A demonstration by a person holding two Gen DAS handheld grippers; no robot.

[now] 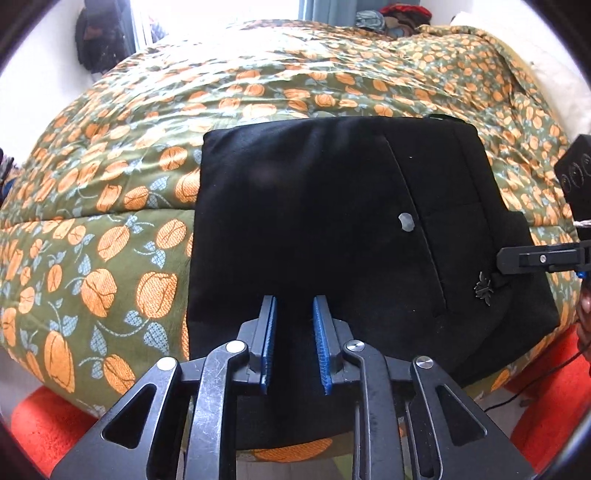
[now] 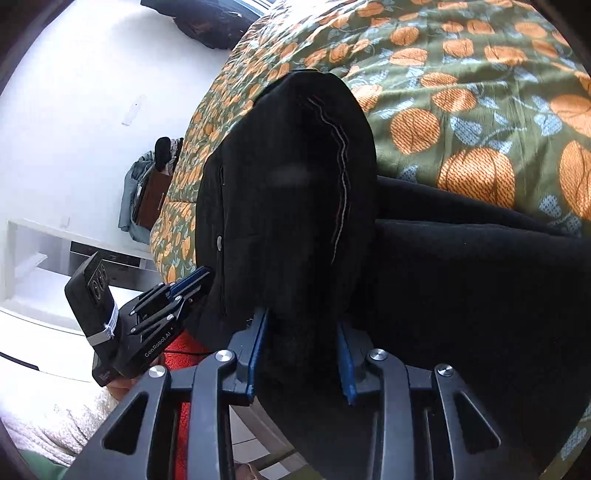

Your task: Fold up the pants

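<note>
Pants [image 1: 317,229]: lying folded compact ahead of my left tongs [image 1: 294,343], which are gaping narrowly, empty.
Right tongs [image 2: 301,354]: I'm straddling a bunched fold; grip unclear.
Left: final flattening, I judge.

Bed [image 1: 258,92] covered by green quilt [image 2: 461,74] printed with orange fruit and pale blue leaves. Bright window [image 1: 140,22] beyond far left corner of bed; blue-grey curtain [image 1: 321,9] beside it; strong daylight, overexposed. White walls [image 2: 74,92]. Dark garments [image 1: 99,40] hung on wall near window. Heap of clothes [image 1: 388,18] past far edge of bed. White shelving unit [image 2: 33,254] against wall. Red-orange rug [image 1: 48,417] below near edge of bed.
</note>
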